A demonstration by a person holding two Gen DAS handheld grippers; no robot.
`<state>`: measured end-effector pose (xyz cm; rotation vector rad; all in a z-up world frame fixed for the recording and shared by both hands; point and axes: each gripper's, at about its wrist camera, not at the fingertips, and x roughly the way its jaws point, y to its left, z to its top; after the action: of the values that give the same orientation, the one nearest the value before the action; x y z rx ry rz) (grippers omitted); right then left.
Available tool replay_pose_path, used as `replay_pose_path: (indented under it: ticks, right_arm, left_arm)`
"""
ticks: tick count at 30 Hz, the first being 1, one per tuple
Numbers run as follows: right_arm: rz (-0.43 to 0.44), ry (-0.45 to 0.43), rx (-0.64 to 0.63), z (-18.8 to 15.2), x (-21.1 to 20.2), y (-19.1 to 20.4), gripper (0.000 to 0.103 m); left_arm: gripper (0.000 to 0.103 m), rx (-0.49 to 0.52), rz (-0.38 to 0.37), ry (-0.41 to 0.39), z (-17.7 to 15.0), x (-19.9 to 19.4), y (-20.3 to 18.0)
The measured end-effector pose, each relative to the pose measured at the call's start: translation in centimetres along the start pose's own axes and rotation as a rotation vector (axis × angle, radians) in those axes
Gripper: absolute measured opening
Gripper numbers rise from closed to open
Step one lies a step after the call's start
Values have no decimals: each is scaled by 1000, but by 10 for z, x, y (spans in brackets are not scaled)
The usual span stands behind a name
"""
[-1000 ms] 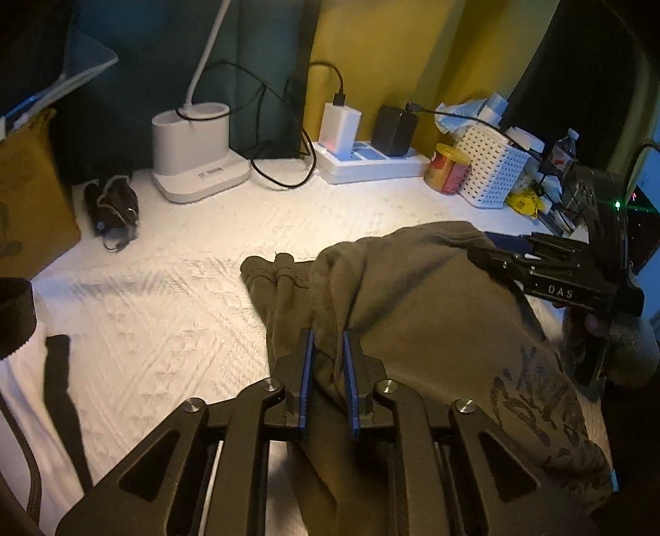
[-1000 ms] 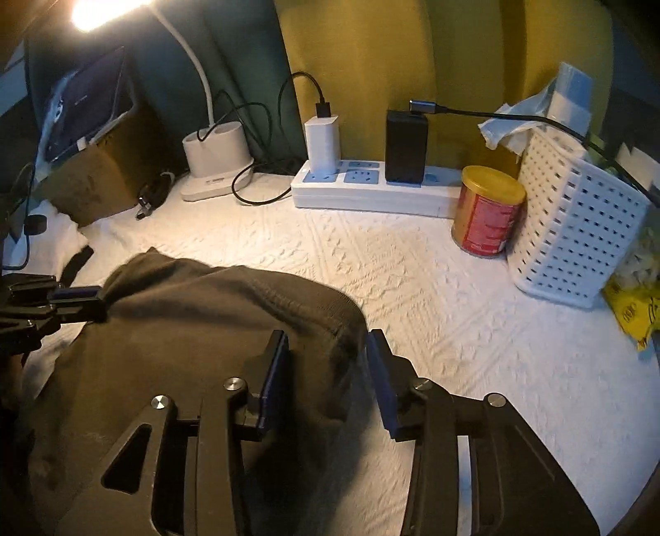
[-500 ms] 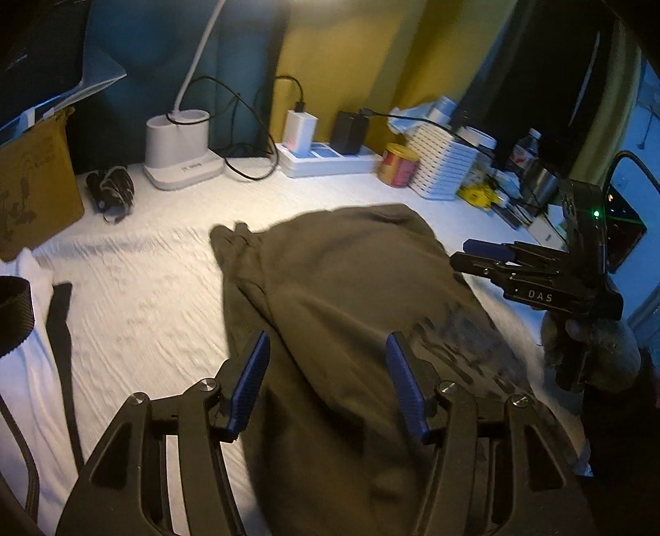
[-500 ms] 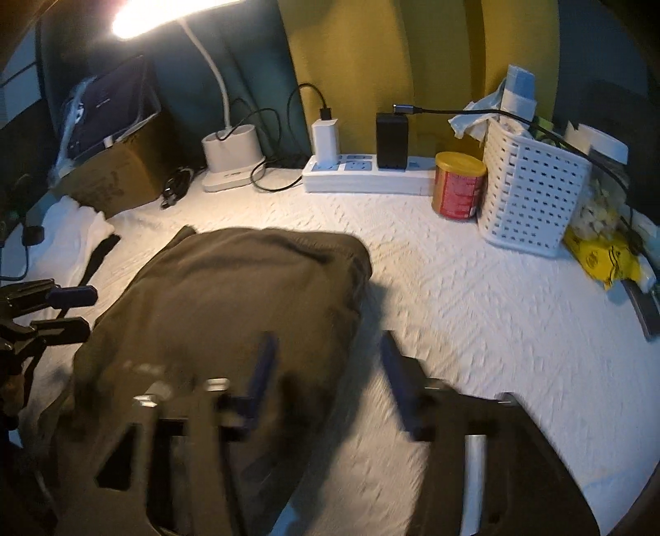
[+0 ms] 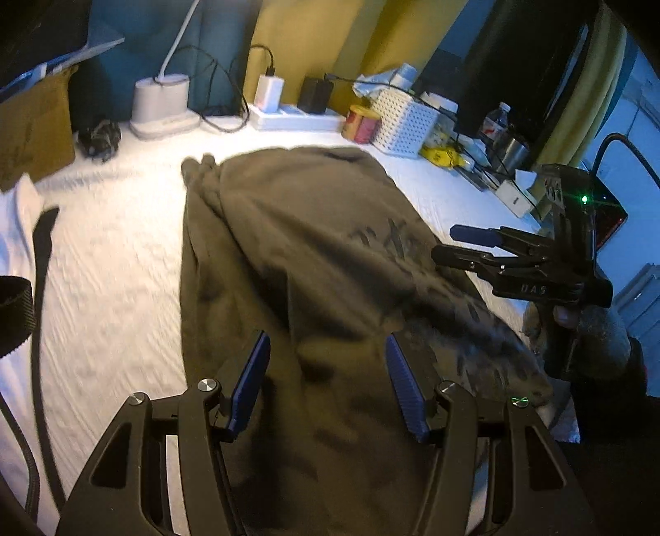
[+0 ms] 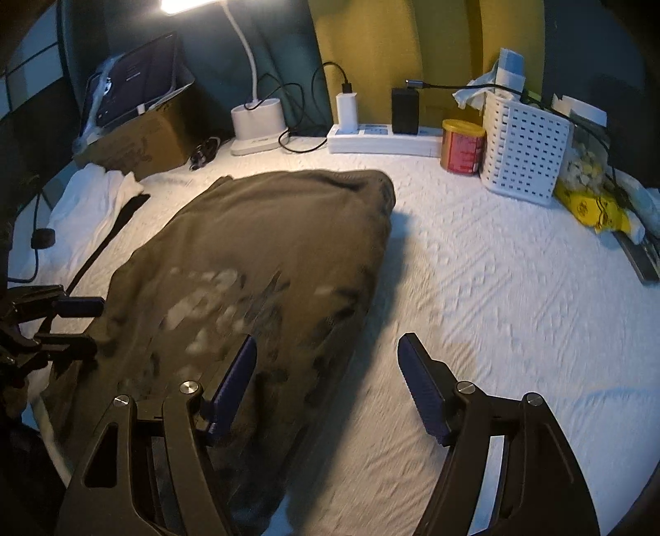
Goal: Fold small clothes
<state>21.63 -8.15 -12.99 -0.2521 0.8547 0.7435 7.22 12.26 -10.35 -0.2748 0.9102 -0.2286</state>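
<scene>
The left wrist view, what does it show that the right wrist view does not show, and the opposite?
Only the left wrist view shows the plastic bottle and the green light at the far right. Only the right wrist view shows the lit lamp head and the tablet on the cardboard box. Both show the olive garment on the white cover, the power strip, red can and white basket.
</scene>
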Motion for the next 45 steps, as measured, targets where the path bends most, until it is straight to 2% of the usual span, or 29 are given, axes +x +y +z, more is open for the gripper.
replay_pose_path:
  ticks: [5, 10, 12, 13, 14, 15, 23, 32, 35, 36, 37, 39, 45]
  right_arm:
    - [-2, 4, 11, -18, -10, 7, 74]
    - [-7, 9, 25, -33, -19, 12, 74]
    - [-10, 5, 25, -37, -24, 14, 74]
    - [-14, 3, 24, -39, -26, 15, 74]
    - [-17, 1, 23, -41, -28, 16, 74]
    - [-20, 1, 23, -42, -29, 16, 74]
    - [-31, 4, 29, -56, -39, 20, 74]
    - [-26, 21, 38, -81, -43, 37, 74]
    - [8, 24, 54, -91, -50, 45, 74]
    - [11, 21, 49, -94, -51, 47, 69]
    - [9, 20, 43, -97, -54, 51, 60]
    - [6, 18, 57, -100, -58, 53, 51]
    - [-11, -8, 90, -111, -65, 60, 44]
  left_arm:
    - [58, 8, -61, 27, -21, -3, -9]
    - [57, 50, -53, 43, -38, -2, -18]
    - [39, 78, -48, 45, -39, -4, -24]
    - [27, 88, -51, 41, -40, -5, -27]
    - [9, 96, -57, 36, -40, -6, -29]
    - [5, 105, -59, 29, -40, -9, -32]
    - [4, 96, -42, -39, -39, -44, -26]
    - [4, 47, -41, 24, -57, -35, -11]
    - [5, 32, -41, 31, -61, -34, -10]
    - [5, 29, -39, 33, -61, -34, -10]
    - [5, 27, -38, 34, -63, -34, -10]
    - [6, 25, -38, 35, -64, -34, -10]
    - [8, 30, -29, 27, -71, -31, -10]
